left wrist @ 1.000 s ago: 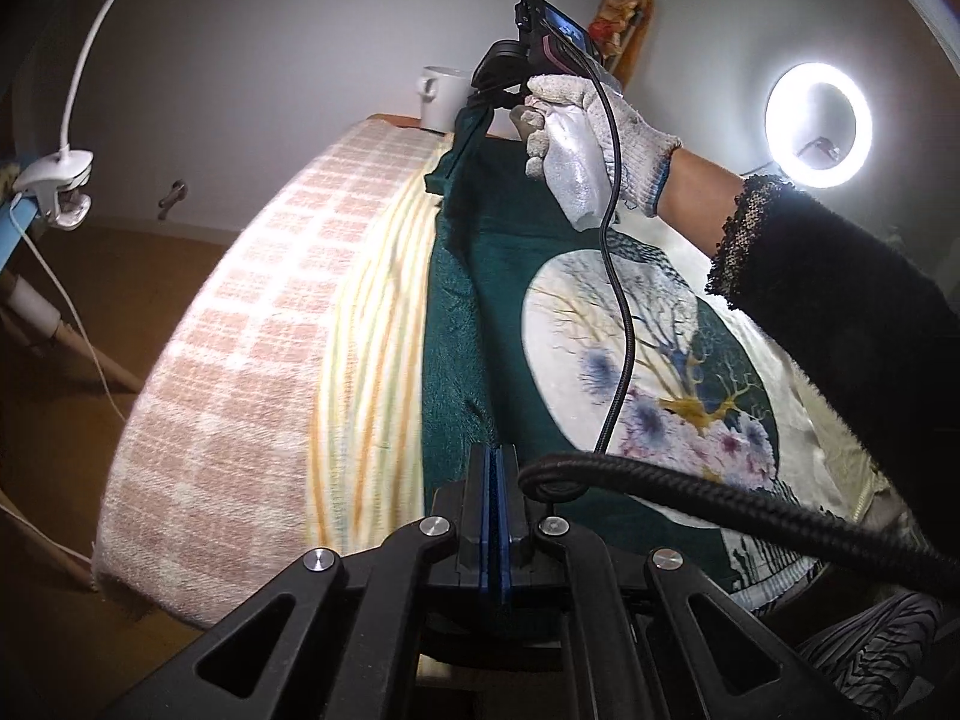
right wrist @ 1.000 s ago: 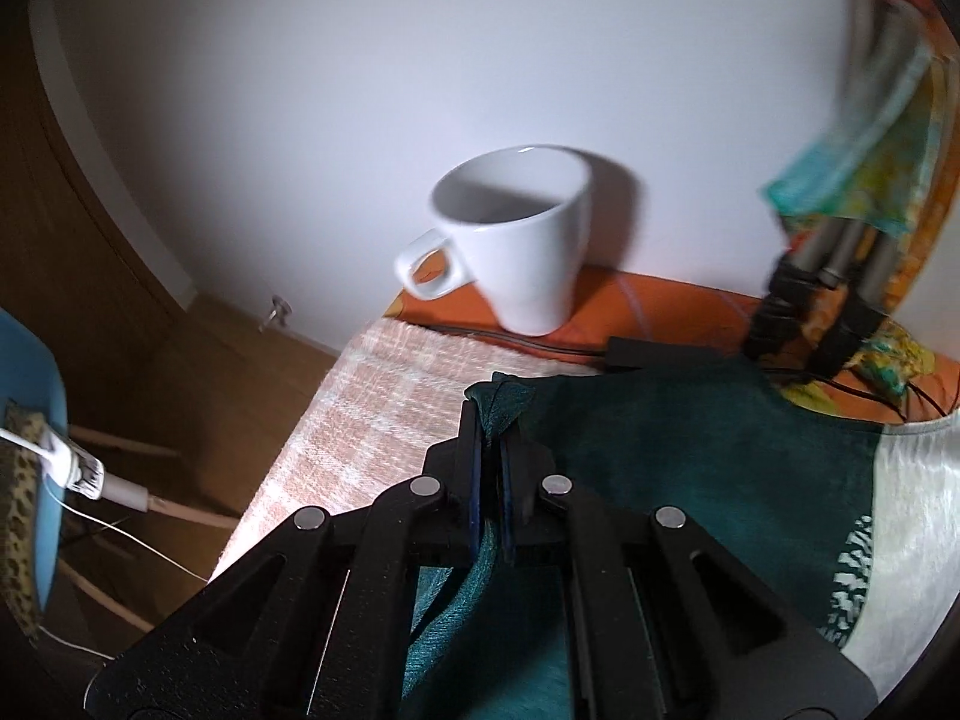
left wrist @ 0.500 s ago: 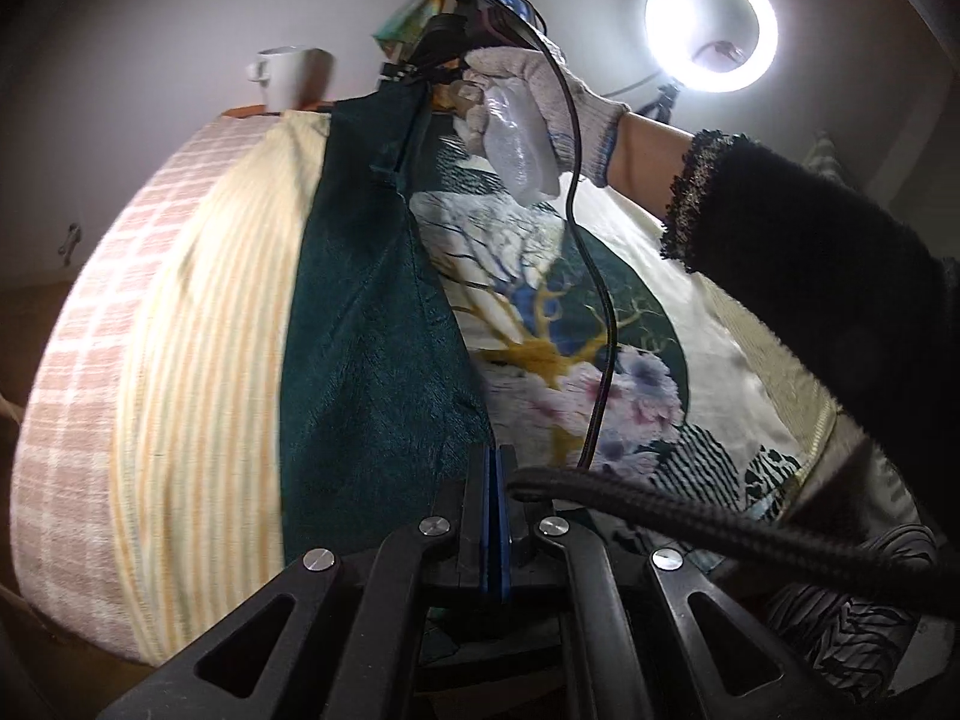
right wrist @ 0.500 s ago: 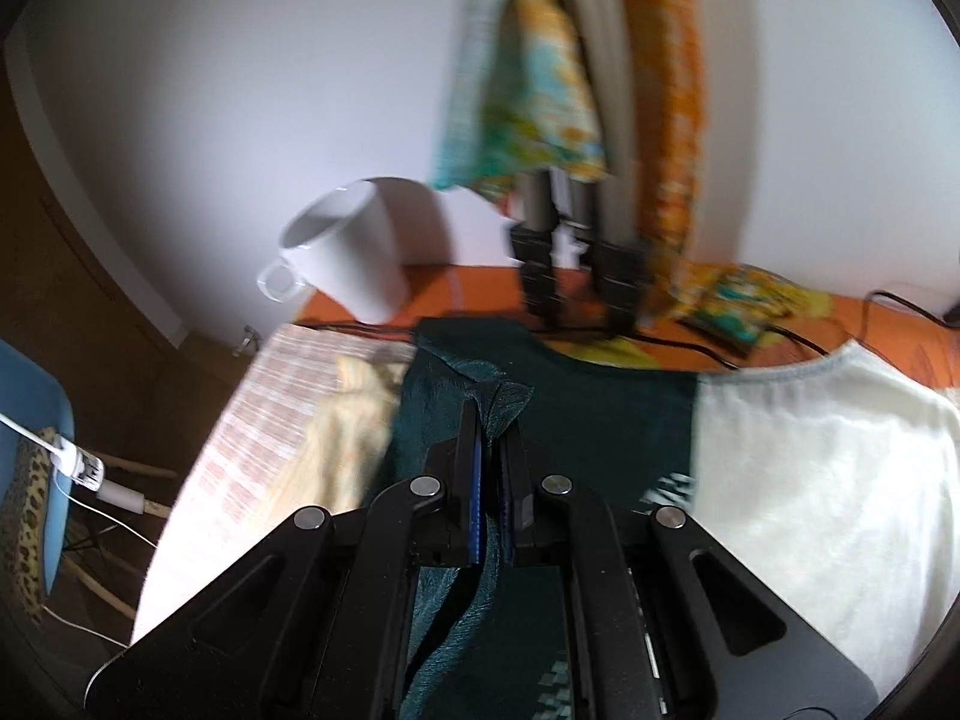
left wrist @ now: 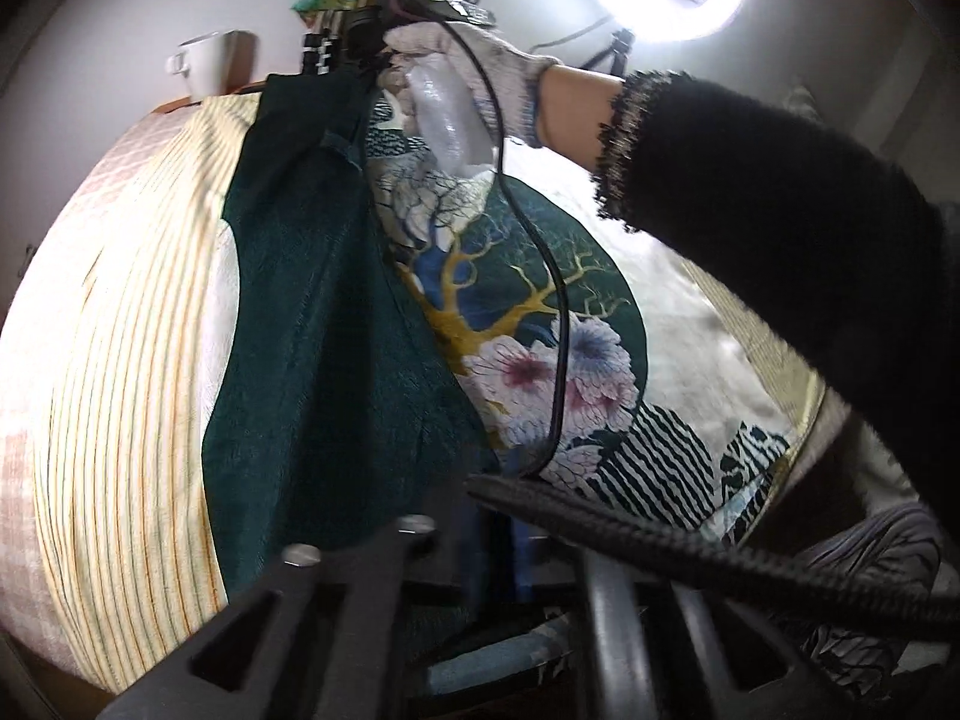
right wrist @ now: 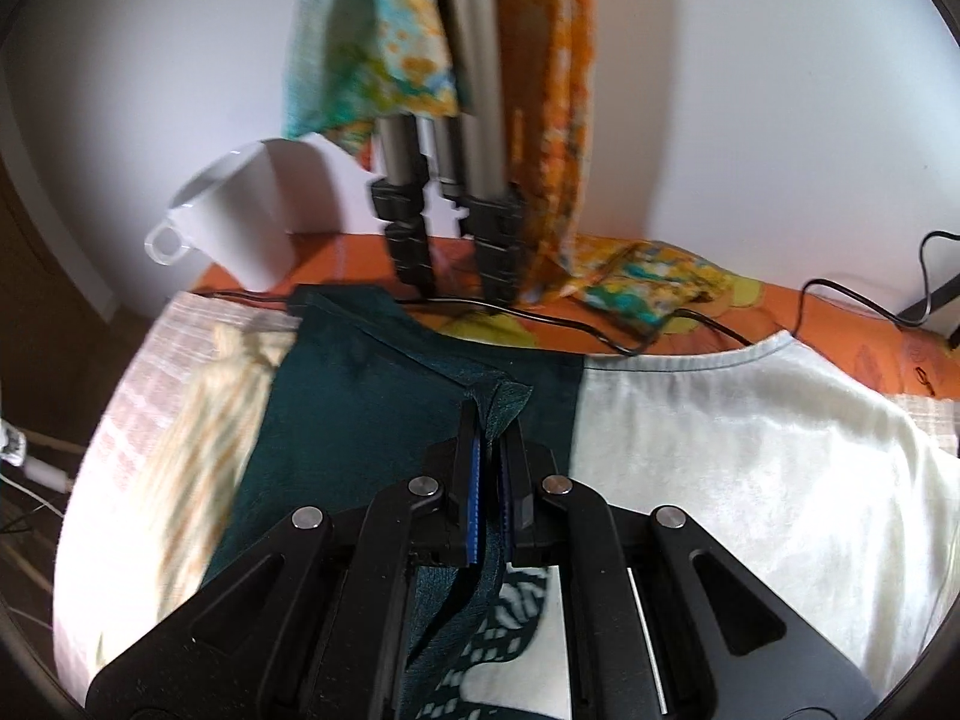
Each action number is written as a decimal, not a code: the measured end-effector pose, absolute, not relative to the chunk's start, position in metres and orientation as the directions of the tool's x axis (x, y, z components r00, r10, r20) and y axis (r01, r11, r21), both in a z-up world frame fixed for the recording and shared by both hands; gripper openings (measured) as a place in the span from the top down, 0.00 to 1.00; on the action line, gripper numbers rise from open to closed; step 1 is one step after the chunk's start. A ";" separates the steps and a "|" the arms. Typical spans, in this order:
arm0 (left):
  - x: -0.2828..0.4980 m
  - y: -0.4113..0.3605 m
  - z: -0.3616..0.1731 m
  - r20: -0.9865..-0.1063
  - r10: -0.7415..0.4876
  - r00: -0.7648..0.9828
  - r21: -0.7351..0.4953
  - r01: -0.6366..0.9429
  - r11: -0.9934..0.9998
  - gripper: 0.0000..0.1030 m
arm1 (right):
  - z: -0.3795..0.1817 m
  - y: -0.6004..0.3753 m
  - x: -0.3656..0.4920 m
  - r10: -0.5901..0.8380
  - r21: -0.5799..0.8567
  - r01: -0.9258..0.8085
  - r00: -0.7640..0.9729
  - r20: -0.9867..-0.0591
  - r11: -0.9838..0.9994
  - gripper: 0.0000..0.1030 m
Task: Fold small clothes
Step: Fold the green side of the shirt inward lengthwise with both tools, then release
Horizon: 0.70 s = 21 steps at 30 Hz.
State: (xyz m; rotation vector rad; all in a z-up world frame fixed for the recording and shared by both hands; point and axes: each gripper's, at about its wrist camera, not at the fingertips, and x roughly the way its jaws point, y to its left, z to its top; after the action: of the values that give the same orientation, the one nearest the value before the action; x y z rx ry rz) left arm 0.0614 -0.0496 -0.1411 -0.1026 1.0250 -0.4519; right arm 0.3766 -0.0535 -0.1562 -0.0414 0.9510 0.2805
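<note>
Shirt (right wrist: 720, 438) lay on table (left wrist: 114, 360), thin, limp, likely light; right gripper (right wrist: 491, 450) pinched shut on its green edge, left gripper (left wrist: 480, 516) blurred, apparently clamping the near hem; best held at corners.

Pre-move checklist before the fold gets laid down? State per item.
1. Right hand-held gripper shut on the green garment edge: ok.
2. Left hand-held gripper grip on the green garment: cannot tell, fingertips blurred and hidden.
3. Green flap lifted over the printed panel: ok.
4. Black cable clear of the fold: not ok, it hangs across the print.
5. White mug clear of the garment: ok, it stands apart at the table's back.
</note>
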 end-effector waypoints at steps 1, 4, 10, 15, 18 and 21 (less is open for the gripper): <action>0.060 -0.052 -0.141 -0.801 -0.408 0.439 -0.282 0.324 0.903 0.69 | -0.156 -0.056 0.377 0.217 0.091 -0.247 0.549 -0.807 0.965 0.88; 0.055 -0.055 -0.137 -0.799 -0.395 0.453 -0.251 0.345 0.904 0.67 | -0.152 -0.064 0.374 0.197 0.073 -0.231 0.573 -0.796 0.970 0.57; 0.050 -0.053 -0.131 -0.788 -0.377 0.486 -0.220 0.351 0.910 0.66 | -0.127 -0.078 0.356 0.156 0.017 -0.226 0.615 -0.773 0.974 0.54; 0.040 -0.051 -0.126 -0.775 -0.340 0.533 -0.160 0.354 0.921 0.66 | -0.086 -0.092 0.318 0.095 -0.057 -0.199 0.679 -0.728 0.978 0.45; 0.037 -0.049 -0.123 -0.767 -0.322 0.555 -0.133 0.353 0.926 0.66 | -0.065 -0.101 0.286 0.047 -0.117 -0.178 0.718 -0.694 0.977 0.40; 0.031 -0.048 -0.118 -0.752 -0.305 0.584 -0.100 0.356 0.929 0.66 | -0.047 -0.113 0.255 0.009 -0.157 -0.152 0.745 -0.667 0.976 0.39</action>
State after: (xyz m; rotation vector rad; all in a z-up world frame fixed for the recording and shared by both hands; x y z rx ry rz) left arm 0.0315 -0.0483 -0.1183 0.0639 0.8652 -0.3862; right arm 0.2552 -0.1134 -0.0471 -0.2068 0.7268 0.0888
